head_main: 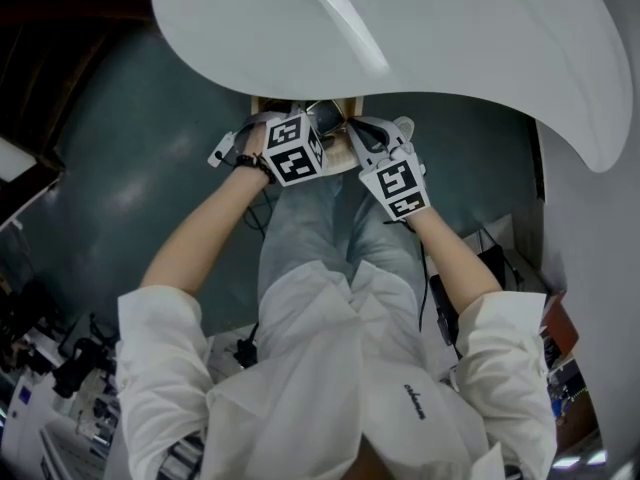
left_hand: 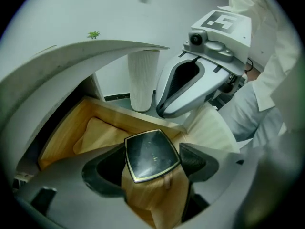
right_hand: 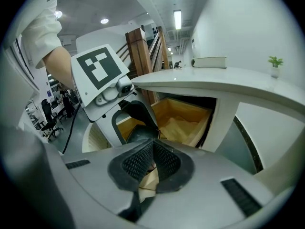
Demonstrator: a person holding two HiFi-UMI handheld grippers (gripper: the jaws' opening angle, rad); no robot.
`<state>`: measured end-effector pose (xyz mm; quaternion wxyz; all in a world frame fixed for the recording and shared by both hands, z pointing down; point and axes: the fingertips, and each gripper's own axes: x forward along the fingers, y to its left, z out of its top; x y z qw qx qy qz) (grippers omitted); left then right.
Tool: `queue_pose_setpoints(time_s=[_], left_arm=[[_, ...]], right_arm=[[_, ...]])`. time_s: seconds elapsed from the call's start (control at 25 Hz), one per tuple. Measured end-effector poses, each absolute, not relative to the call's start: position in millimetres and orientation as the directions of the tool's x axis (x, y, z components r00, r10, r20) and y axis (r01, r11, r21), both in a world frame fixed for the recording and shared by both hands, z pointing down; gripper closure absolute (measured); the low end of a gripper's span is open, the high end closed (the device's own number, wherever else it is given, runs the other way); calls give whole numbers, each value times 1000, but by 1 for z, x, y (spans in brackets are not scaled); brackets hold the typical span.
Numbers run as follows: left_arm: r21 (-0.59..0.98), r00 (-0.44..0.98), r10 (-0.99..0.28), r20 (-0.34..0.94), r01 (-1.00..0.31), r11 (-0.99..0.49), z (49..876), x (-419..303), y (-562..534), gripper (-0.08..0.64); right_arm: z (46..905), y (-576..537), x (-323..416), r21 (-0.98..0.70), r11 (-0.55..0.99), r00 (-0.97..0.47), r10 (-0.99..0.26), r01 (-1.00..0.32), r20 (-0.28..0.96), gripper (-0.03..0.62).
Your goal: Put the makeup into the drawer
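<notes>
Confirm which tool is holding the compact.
The left tool: its jaws clamp the black, gold-rimmed compact above the open drawer. The right tool is shut, nothing seen between its jaws.

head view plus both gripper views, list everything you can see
compact: one, black with a gold rim, between the left gripper's jaws, above the drawer
drawer: one, light wood, open under the desk
desk: one, white, curved, over the drawer
plant: one, small, green, on the desk top
book: one, pale, lying flat on the desk top
ribbed column: one, white, under the desk behind the drawer
shirt: one, white, on the person
left gripper: one, grey-white, closed on the compact
right gripper: one, grey-white, jaws together, by the drawer
</notes>
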<state>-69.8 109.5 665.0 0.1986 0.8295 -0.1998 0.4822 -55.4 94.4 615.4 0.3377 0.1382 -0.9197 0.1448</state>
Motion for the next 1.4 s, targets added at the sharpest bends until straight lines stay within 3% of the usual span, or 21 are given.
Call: queue_pose_setpoints(time_s=[0.48, 0.8, 1.4], left_arm=[[113, 448, -110, 887, -441, -890, 704, -62, 102, 189], [89, 412, -30, 910, -266, -960, 745, -55, 103, 189], [59, 454, -77, 888, -277, -959, 748, -54, 95, 189]], right_arm=[[622, 96, -59, -177, 915, -730, -162, -364, 664, 575], [628, 91, -56, -190, 911, -734, -156, -365, 660, 575], [622, 91, -57, -191, 903, -735, -174, -384, 655, 575]])
